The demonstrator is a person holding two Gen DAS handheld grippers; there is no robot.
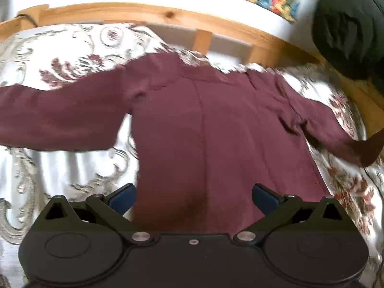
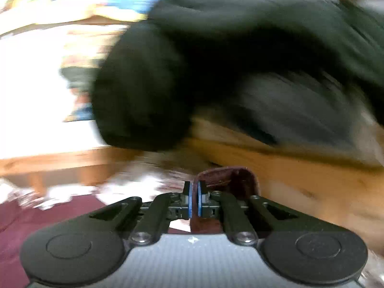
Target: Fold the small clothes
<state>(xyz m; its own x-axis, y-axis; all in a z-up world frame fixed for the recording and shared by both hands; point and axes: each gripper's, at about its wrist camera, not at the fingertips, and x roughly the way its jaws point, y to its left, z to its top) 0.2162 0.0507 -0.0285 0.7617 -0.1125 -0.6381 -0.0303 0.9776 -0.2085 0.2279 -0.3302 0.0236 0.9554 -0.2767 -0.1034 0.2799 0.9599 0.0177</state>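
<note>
My left claw (image 1: 193,198) is spread wide over the hem of the maroon long-sleeved knit top (image 1: 204,124), holding nothing. The top lies flat on the floral white bedspread (image 1: 60,55), its body running straight away from me and its sleeves (image 1: 55,120) stretched out sideways. My right claw (image 2: 194,200) is clamped tight on the maroon cuff (image 2: 228,177) of the right sleeve, so I reckon that sleeve gets folded in across the body. Further back are the pine bed frame (image 1: 148,14) and a blurry black garment (image 2: 192,72).
</note>
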